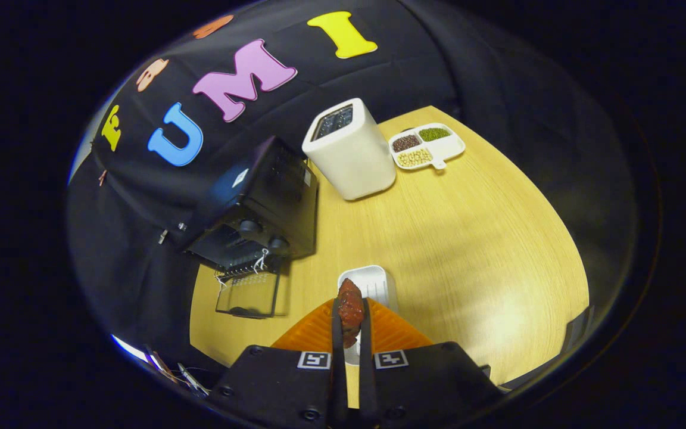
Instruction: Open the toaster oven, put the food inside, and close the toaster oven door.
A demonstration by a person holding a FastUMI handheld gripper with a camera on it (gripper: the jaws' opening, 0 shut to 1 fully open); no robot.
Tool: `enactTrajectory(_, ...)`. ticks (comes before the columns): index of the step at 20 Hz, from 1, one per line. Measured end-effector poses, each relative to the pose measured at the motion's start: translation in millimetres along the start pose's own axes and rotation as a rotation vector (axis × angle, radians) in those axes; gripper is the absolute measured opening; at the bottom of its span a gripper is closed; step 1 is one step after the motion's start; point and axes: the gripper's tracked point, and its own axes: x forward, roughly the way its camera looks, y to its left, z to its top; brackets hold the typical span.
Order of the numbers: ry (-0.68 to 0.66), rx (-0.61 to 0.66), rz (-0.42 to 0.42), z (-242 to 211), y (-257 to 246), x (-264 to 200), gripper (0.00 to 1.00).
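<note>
A dark reddish-brown piece of food (350,308) is pinched between my two fingers, so my gripper (350,316) is shut on it and holds it above the table. Right beyond the food lies a small white tray (373,279), partly hidden by it. The black toaster oven (259,205) stands well ahead to the left against the booth wall. Its glass door (249,292) hangs open, folded down toward the table, with a bit of white string at its top edge.
A tall white box-shaped appliance (350,152) stands beyond the oven at the back of the wooden table (468,238). A white divided dish (427,146) with three sorts of beans sits to its right. Cables lie off the table's near left corner.
</note>
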Motion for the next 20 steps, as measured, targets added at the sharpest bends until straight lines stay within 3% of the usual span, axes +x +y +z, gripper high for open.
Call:
enactTrajectory(6,-0.076,-0.062,0.071,-2,94,-17,0.12)
enactTrajectory(12,-0.096,-0.130,0.130,-22,185,3,0.12)
enactTrajectory(20,-0.110,0.006,0.203,-48,265,69,0.12)
